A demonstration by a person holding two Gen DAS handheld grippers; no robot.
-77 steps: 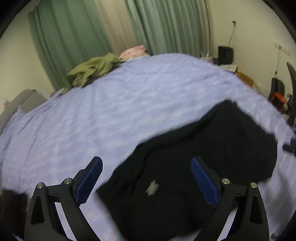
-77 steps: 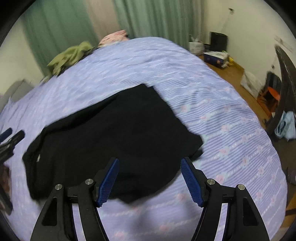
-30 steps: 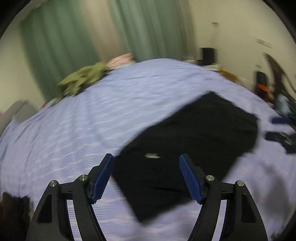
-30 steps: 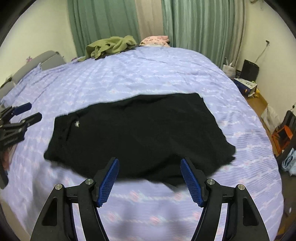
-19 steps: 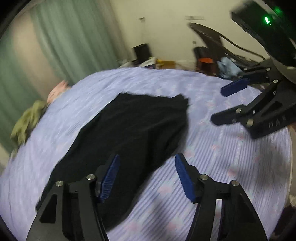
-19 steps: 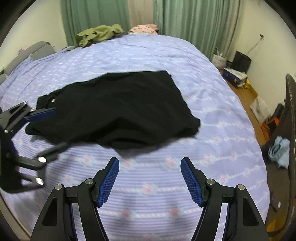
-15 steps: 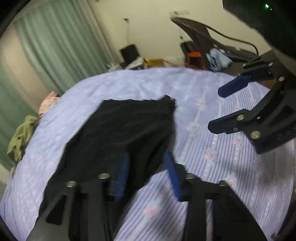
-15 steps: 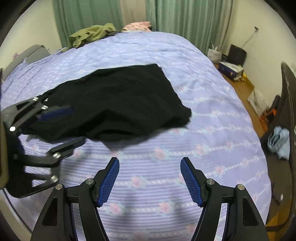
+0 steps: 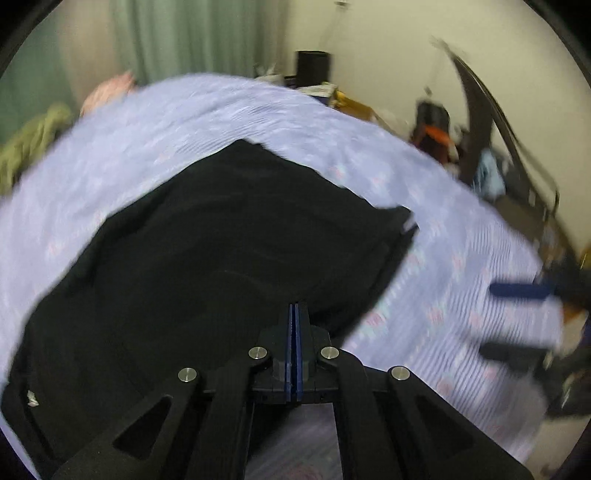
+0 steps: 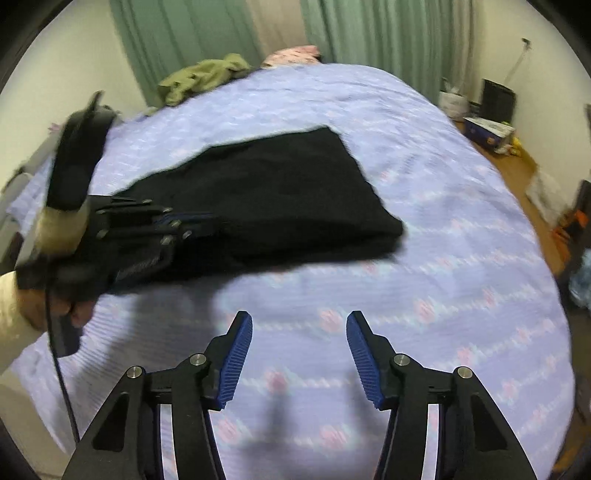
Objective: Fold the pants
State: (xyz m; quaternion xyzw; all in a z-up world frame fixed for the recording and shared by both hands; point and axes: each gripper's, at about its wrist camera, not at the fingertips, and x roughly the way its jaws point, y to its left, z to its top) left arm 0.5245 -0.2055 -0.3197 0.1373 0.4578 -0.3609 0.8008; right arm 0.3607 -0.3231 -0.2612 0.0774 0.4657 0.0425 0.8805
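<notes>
The black pants lie folded and flat on the lilac flowered bedsheet. My left gripper points down at their near edge with its blue pads pressed together on the cloth. In the right wrist view the pants lie ahead, and the left gripper lies at their left near edge in a person's hand. My right gripper hovers over bare sheet just short of the pants. Its jaws are closing with nothing between them. The left wrist view shows the right gripper blurred at the far right.
Green clothes and a pink item lie at the far end of the bed, before green curtains. The bed's right edge drops to a wooden floor with boxes and a dark chair.
The left gripper swung across to the pants' near edge, dropped lower, and its jaws came fully together. The right gripper sank toward the sheet and its jaws narrowed.
</notes>
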